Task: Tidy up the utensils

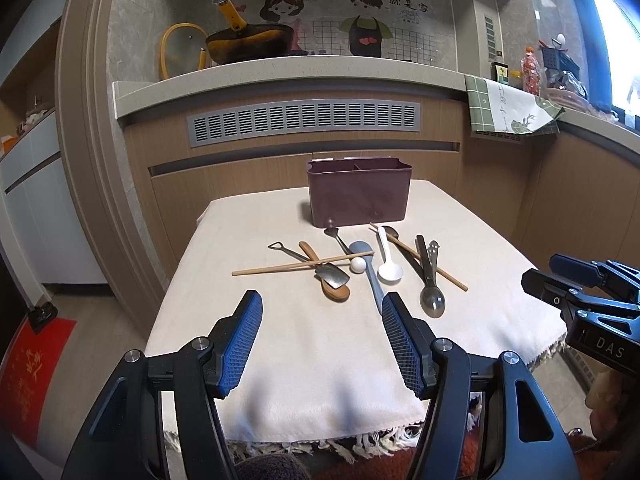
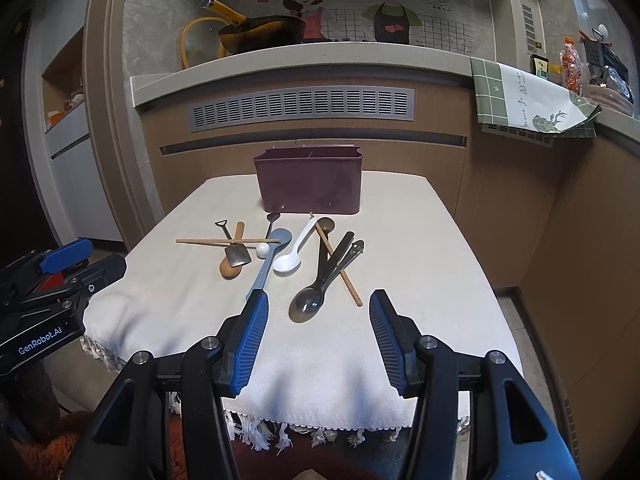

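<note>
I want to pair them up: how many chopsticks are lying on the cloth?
2. One chopstick lies across the left spoons; the other chopstick runs diagonally under the right-hand metal spoons. None seems hidden.

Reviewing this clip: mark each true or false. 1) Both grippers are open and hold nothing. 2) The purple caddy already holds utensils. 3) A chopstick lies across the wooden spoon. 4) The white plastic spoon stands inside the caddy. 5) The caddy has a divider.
1) True: the left gripper and right gripper are open and empty.
2) False: no utensils show in the purple caddy.
3) True: a chopstick crosses the wooden spoon.
4) False: the white plastic spoon lies on the tablecloth.
5) True: a partition shows at its rim.
</note>
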Tool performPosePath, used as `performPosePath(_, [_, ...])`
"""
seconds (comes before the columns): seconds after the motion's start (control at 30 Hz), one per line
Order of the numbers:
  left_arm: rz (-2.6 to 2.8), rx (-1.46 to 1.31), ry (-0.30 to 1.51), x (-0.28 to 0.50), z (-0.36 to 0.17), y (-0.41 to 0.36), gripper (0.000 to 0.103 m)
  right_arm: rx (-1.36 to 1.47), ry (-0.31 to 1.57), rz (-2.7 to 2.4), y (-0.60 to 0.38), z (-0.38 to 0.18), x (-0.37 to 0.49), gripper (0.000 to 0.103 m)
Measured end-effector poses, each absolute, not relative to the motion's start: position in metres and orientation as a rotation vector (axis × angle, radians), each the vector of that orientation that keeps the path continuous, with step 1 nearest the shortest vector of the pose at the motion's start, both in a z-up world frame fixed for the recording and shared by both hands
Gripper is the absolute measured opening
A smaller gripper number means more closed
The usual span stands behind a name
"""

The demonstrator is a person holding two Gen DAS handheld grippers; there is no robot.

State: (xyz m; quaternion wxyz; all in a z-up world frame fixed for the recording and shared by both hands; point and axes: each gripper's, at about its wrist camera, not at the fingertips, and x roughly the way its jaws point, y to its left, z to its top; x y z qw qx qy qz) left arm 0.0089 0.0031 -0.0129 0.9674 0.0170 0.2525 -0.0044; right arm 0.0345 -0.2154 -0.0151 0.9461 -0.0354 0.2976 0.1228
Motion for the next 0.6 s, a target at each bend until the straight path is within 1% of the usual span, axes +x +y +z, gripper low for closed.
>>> performPosePath(0.6, [-0.014,0.032,0.521,0.0086,-0.0144,0.0021,0.063,-0.066,0.623,0.264,-0.2155,-0.0184,0.0347,0.050])
